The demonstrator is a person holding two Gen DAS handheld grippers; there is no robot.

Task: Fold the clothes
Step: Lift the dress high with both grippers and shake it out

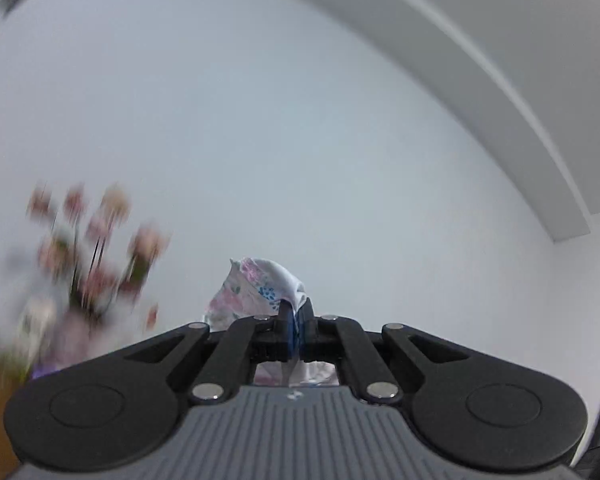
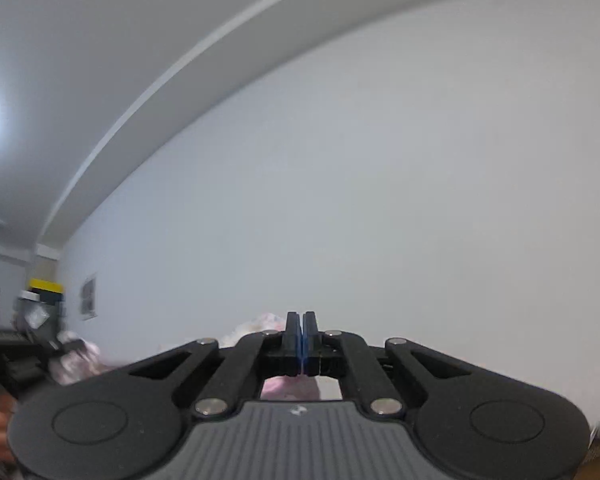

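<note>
Garment: floral cloth [image 1: 256, 292], bunched above the fingertips
Left gripper [image 1: 296, 312]: clamped on the cloth
Right gripper [image 2: 302, 320]: pads pressed together; whether pink fabric is pinched is unclear

garment [image 1: 256, 292] in left jaws, flowers [image 1: 96, 248] perhaps left

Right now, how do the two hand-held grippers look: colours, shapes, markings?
Both look alike. The left gripper and the right gripper have black linkage arms with silver round pivot pins, blue-faced finger pads, round black side housings and a grey ribbed body with a small white logo. No cables or sleeves show.
</note>
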